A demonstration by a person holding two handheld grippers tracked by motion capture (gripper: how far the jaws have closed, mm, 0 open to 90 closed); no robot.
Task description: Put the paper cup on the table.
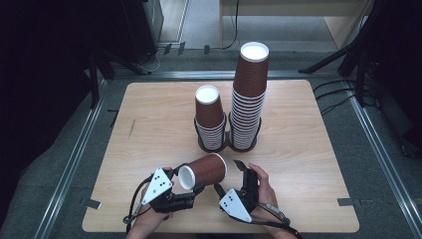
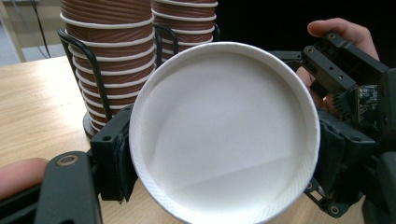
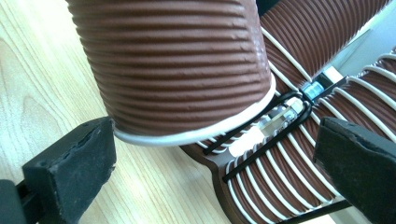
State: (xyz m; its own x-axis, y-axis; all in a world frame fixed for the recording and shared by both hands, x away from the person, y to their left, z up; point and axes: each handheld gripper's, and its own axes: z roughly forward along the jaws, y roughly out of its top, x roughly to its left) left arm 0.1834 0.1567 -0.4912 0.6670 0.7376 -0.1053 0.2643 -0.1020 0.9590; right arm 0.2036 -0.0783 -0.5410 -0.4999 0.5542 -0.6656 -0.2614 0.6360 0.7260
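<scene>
1. Nearest the table's front edge: left gripper (image 1: 185,183), held in the left hand (image 1: 149,219), clamped on a brown ribbed paper cup (image 1: 203,171) near its white rim.
2. In the left gripper view, black jaws pressed against both sides of the cup's rim, white inside of the cup (image 2: 224,130) facing the camera.
3. Cup lying on its side above the wooden table (image 1: 149,129), mouth toward the left gripper, base pointing away to the right.
4. Just right of the cup: right gripper (image 1: 226,177) in the right hand (image 1: 263,186), jaws spread apart, nothing between them.
5. In the right gripper view, black pads (image 3: 70,168) wide on either side, cup's rim just ahead.
6. Farther back, mid-table: black wire holder (image 1: 226,142) with two stacks side by side.
7. Short stack (image 1: 209,117) on the left, tall stack (image 1: 249,94) on the right, both upside down, white bases up.
8. Beyond the table: grey floor (image 1: 199,20) and cables (image 1: 338,94).
</scene>
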